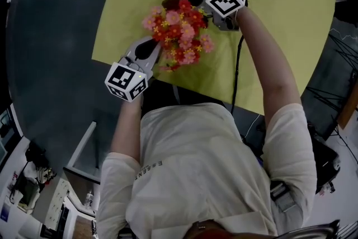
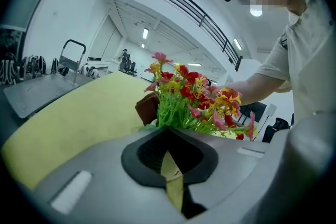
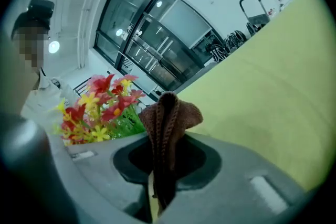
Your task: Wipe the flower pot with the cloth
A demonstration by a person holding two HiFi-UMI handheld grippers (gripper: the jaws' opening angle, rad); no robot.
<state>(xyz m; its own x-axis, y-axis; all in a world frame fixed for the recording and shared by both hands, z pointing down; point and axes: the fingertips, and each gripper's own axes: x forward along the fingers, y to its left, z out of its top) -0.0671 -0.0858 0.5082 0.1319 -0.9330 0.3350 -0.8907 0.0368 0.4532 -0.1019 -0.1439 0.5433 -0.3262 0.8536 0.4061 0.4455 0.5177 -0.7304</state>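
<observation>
Pinching a brown knitted cloth (image 3: 168, 118) with a fold standing up past the tips, the right tongs (image 3: 160, 165) sit on the far side of a bunch of red, pink and yellow artificial flowers (image 1: 180, 35). The left tongs (image 2: 170, 157) are pressed together at the near-left edge of the same bunch. Whether they nip a green leaf there cannot be told.

The flower pot is hidden under the blooms in every view. By the green stems, it stands beneath them on the yellow-green mat (image 1: 279, 8) that covers the dark desk (image 1: 56, 64), directly between the two tongs.

From the right tongs the stems lie to the left, just beside the cloth, and the pot is probably lower than the cloth. The stems rise straight from the mat, so the pot most likely stands upright with its opening pointing up and its long axis vertical.

The cloth-bearing hand is as near as the other. To wipe, the cloth probably has to drop below the blooms and travel around the pot's wall.
</observation>
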